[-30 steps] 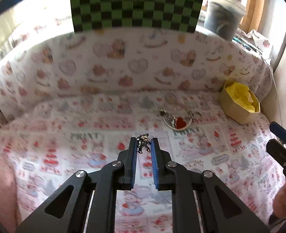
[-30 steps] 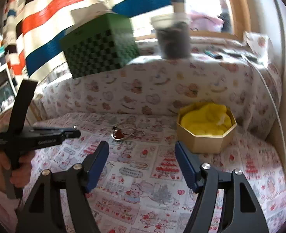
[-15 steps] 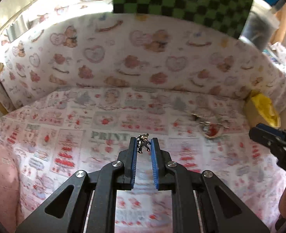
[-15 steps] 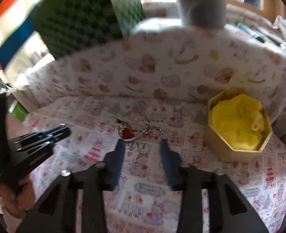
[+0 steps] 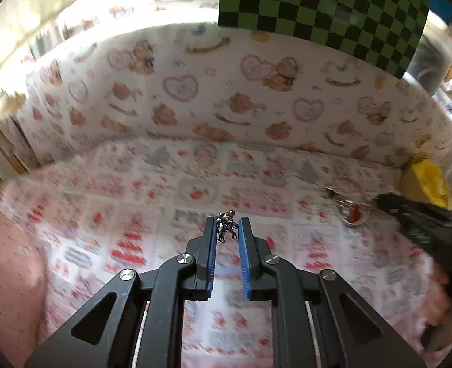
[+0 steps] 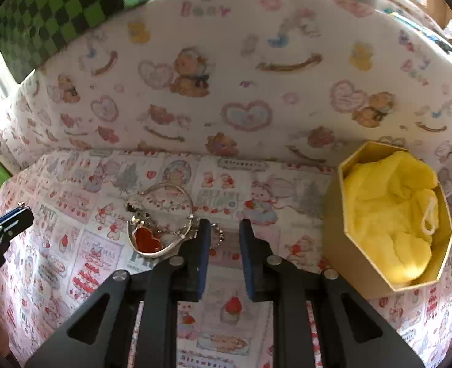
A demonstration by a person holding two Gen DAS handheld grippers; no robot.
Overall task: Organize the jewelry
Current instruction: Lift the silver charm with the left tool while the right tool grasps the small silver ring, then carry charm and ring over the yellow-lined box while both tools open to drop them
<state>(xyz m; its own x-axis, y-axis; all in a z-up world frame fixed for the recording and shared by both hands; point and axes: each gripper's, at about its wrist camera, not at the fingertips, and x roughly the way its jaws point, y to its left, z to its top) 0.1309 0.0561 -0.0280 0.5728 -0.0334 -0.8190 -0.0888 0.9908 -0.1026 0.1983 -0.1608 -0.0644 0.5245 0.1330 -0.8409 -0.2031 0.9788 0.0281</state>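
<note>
Since half a second ago our right tongs (image 6: 224,233) have dropped closer to the jewelry pile (image 6: 158,224) and narrowed, though a clear gap remains between the blue pads; our left tongs (image 5: 228,230) have swung further left, so the pile now sits at the far right of that view.

We hold a small silver charm (image 5: 226,226) pinched at the very tips of the left tongs, lifted above the printed cloth (image 5: 195,190). Our right tongs hold nothing; a beaded chain (image 6: 218,236) lies just between their tips, beside the bangle (image 6: 164,211) and the red heart pendant (image 6: 147,239).

Our worry is the tangle. If we close on the chain and it is linked to the heart or looped through the bangle, we judge the whole cluster could drag along and spill short of the gold box (image 6: 388,214). The charm is caught only by the tip edges, so a jolt could drop it onto the busy print, where it would be hard to find again.

Room is fair. Bare cloth lies between the pile and the box, giving us a clear path rightward. Behind the pile the padded wall (image 6: 241,92) rises close, so we have little room to push forward. The box is stuffed with yellow cloth (image 6: 391,211), leaving a soft, shallow landing. Our two tongs are well apart.
</note>
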